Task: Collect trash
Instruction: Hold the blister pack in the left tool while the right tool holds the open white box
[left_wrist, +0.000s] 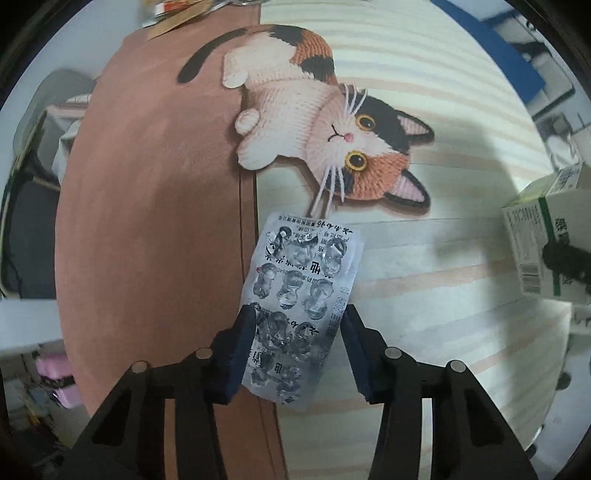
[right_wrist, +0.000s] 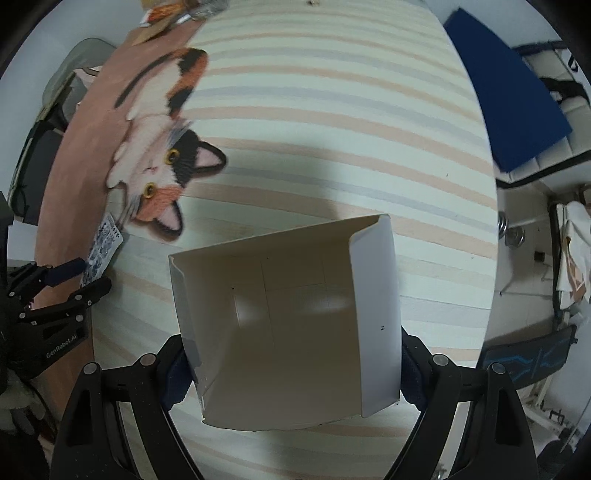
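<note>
My left gripper (left_wrist: 299, 325) is shut on an empty silver blister pack (left_wrist: 306, 280), held by its two long edges above the table; the pack's far end points toward the printed cat. It also shows in the right wrist view (right_wrist: 101, 251), between the left gripper's fingers (right_wrist: 74, 278). My right gripper (right_wrist: 295, 369) is shut on an open white cardboard box (right_wrist: 288, 328), its opening facing the camera and its inside empty. The same box, green and white outside, shows at the right edge of the left wrist view (left_wrist: 546, 243).
The table has a striped cloth (right_wrist: 332, 129) with a calico cat print (left_wrist: 325, 125) and a brown band (left_wrist: 147, 184) on the left. Loose wrappers lie at the far end (left_wrist: 177, 14). A blue board (right_wrist: 506, 103) sits off the right side.
</note>
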